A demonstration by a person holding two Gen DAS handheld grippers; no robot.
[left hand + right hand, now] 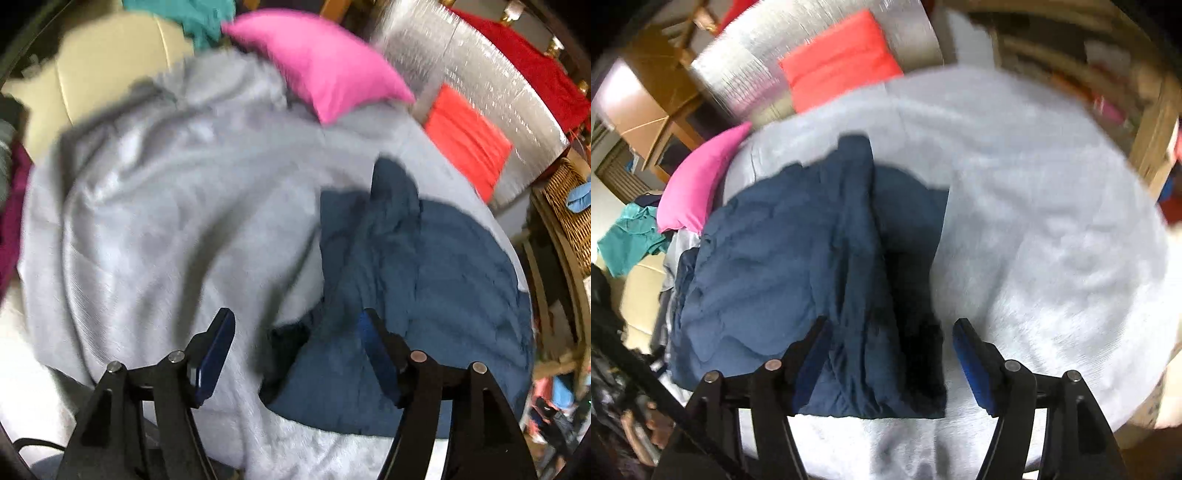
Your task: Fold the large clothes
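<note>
Dark blue garment [798, 280] flat on pale grey blanket [1052, 229], left gripper [297, 354] and right gripper [892, 363] fingers apart, empty.

I counted one navy garment [798, 266] lying on one pale grey blanket [1034, 221]. Beyond it I saw one pink cushion [325, 62], one folded coral-red cloth [842, 59] and one teal garment [628, 240]. I made out one wicker basket [565, 206] holding one light blue item [580, 195].
</note>
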